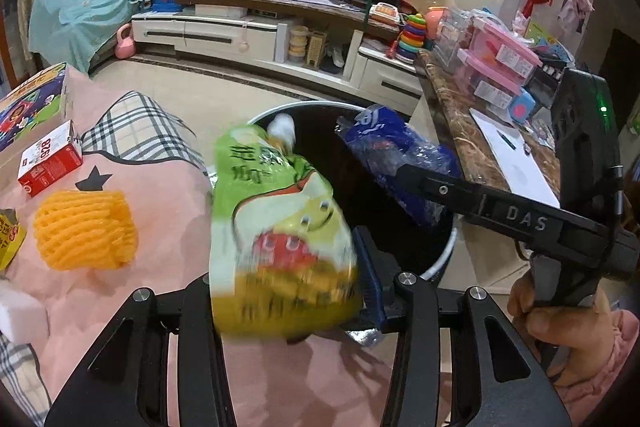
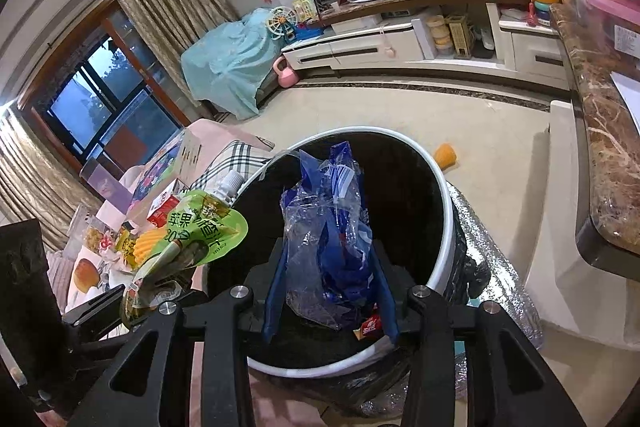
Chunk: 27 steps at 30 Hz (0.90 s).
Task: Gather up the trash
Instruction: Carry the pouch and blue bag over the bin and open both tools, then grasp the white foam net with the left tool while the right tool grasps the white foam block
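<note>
A: Left gripper (image 1: pixel 288 291), status?

B: Its fingers are clenched on the green spouted pouch (image 1: pixel 276 227). The pouch stands upright between the blue pads, at the bin's rim (image 1: pixel 442 259), beside the edge of the pink-covered bench (image 1: pixel 168 211).

A: Right gripper (image 2: pixel 330 301)?

B: Fingers grasping a crumpled blue and clear plastic wrapper (image 2: pixel 332 247). The wrapper hangs directly over the open mouth of the bin, which is lined with a black bag; a small red scrap (image 2: pixel 370 327) lies inside.

A: Items on the bench?

B: A yellow foam fruit net (image 1: pixel 86 231) and a red carton (image 1: pixel 50 163) sit near the left edge, well apart from both grippers.

A: Anything on the floor?

B: One orange piece (image 2: pixel 446 155), beyond the bin's far rim.
</note>
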Each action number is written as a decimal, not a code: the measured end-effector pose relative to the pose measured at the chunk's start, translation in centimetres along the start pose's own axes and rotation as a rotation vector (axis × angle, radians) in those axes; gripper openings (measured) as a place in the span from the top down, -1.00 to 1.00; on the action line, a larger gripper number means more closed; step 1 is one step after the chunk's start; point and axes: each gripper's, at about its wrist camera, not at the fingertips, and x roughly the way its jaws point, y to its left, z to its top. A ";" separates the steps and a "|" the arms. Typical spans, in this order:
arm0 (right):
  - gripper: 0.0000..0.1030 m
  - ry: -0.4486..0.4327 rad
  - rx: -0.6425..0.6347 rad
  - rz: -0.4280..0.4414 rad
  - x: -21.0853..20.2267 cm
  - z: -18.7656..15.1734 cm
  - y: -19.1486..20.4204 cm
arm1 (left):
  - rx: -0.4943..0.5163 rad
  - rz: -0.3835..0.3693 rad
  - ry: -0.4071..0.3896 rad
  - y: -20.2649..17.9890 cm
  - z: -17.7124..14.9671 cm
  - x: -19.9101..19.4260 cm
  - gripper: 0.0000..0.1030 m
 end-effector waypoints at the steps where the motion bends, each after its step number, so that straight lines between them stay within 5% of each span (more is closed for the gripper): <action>1: 0.13 0.000 0.003 0.000 0.0 0.1 0.0 | -0.003 0.000 0.003 0.1 0.0 0.0 0.07; 5: -0.04 -0.014 0.016 0.003 -0.3 0.5 -0.2 | -0.018 0.006 -0.005 0.3 0.0 -0.2 -0.23; 27: -0.61 -0.076 -0.059 0.030 -1.8 -2.2 4.9 | -0.224 0.081 -0.026 7.2 -7.8 -6.2 -0.34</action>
